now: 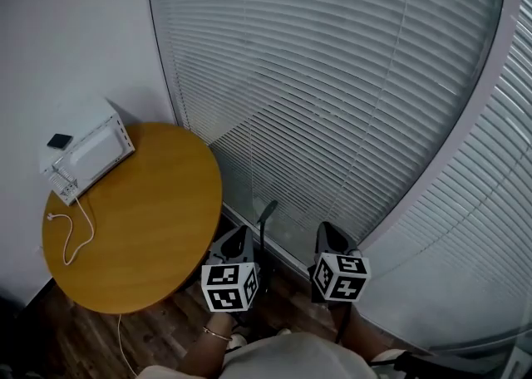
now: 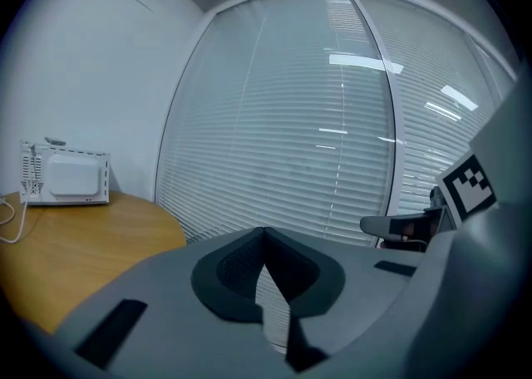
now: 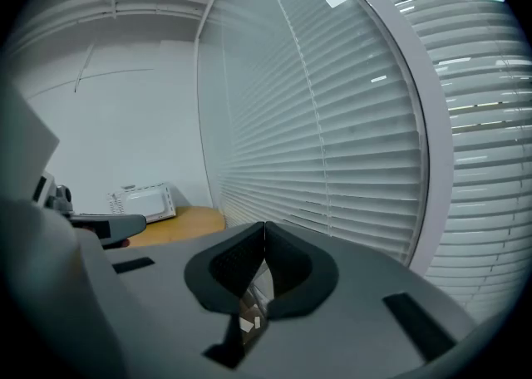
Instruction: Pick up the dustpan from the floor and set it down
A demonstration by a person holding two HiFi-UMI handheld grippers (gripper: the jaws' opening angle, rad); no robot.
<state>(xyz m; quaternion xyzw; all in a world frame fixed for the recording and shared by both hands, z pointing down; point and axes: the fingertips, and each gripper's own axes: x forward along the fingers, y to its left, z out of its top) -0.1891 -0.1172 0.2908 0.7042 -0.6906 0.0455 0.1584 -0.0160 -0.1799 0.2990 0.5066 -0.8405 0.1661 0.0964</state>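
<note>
No dustpan pan shows in any view. In the head view a thin dark handle (image 1: 266, 218) stands upright between my two grippers, close to the glass; its lower end is hidden, so I cannot tell what it belongs to. My left gripper (image 1: 241, 234) is held in the air beside the table edge, jaws shut with nothing between them (image 2: 264, 233). To the right of the handle, my right gripper (image 1: 329, 229) is at the same height, also shut and empty (image 3: 264, 226). Through the gap below its pads I see floor with small paper scraps (image 3: 248, 319).
A round wooden table (image 1: 133, 219) fills the left, carrying a white appliance (image 1: 87, 157) and a white cable (image 1: 71, 236). A curved glass wall with blinds (image 1: 332, 78) runs right in front of both grippers. Dark wood floor (image 1: 158, 327) lies below.
</note>
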